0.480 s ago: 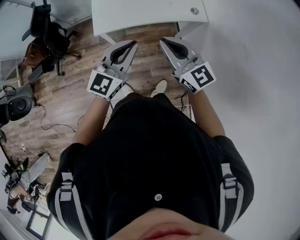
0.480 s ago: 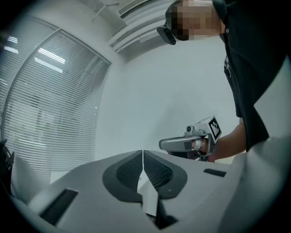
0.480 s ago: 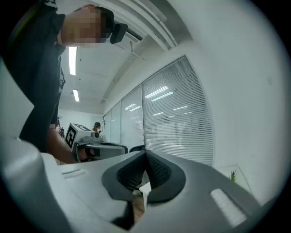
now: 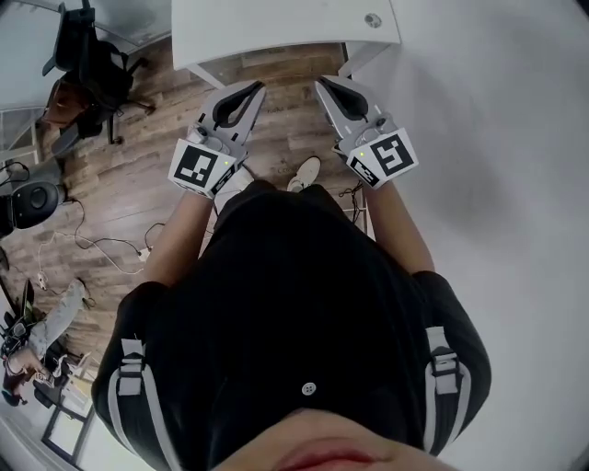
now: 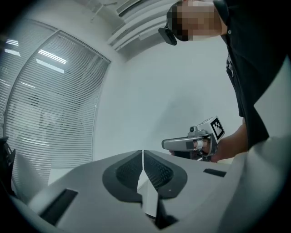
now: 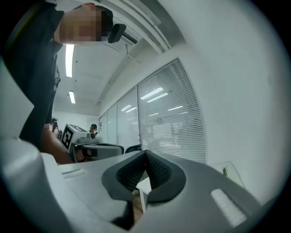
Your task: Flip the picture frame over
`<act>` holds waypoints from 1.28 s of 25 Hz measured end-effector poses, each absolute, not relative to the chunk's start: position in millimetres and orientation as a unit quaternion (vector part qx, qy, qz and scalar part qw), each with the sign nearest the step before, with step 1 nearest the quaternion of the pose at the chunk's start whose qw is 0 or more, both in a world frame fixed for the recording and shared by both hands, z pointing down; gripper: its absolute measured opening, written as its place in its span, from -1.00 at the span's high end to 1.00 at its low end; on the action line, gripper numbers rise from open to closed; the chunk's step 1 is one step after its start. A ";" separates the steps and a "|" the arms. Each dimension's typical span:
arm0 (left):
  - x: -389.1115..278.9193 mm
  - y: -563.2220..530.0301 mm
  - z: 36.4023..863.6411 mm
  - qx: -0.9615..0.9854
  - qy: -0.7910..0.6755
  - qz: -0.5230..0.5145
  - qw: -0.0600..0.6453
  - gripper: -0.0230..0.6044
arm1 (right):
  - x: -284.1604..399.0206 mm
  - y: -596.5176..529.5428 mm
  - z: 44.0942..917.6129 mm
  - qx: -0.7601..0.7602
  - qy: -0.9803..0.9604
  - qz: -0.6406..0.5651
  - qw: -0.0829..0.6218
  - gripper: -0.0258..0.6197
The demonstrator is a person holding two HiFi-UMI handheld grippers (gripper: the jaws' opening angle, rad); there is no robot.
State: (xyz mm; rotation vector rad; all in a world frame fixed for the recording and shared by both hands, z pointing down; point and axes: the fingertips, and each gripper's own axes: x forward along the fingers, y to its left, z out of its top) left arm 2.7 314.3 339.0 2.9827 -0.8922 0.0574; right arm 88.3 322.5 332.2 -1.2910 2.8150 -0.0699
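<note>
No picture frame shows in any view. In the head view my left gripper (image 4: 254,88) and right gripper (image 4: 323,83) are held side by side in front of the person's black-clad body. They hang over the wooden floor, just short of the white table (image 4: 276,26). Both are shut with nothing between the jaws. The left gripper view shows its own jaws (image 5: 142,153) pressed together, with the right gripper (image 5: 183,144) off to the right. In the right gripper view the jaws (image 6: 146,154) are likewise closed and empty, and the left gripper (image 6: 97,149) shows at the left.
A small round fitting (image 4: 372,19) sits on the white table top. A black office chair (image 4: 87,55) stands at the upper left, with cables and a dark round device (image 4: 32,201) on the floor. A white wall (image 4: 515,138) fills the right side. A shoe (image 4: 304,173) shows below the grippers.
The head view has shifted slightly, so table and grippers sit a little further left. Both grippers keep the same pose and stay shut.
</note>
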 end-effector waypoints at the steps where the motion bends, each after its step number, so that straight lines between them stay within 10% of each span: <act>1: 5.6 315.5 338.8 0.957 -0.290 0.017 0.016 0.89 | 91.4 324.2 333.4 -0.416 0.909 -0.023 0.021 0.89; 8: 24.1 316.5 341.6 0.950 -0.311 0.013 0.011 0.70 | 121.3 325.0 336.6 -0.422 0.906 -0.014 0.015 0.88; 22: 59.2 311.2 347.5 0.936 -0.350 0.022 0.004 -0.18 | 156.2 315.6 337.6 -0.387 0.921 -0.029 0.030 -0.31; 32: 60.8 293.3 349.1 0.930 -0.368 0.023 0.006 -0.27 | 162.1 295.3 336.9 -0.377 0.925 -0.027 0.030 -0.40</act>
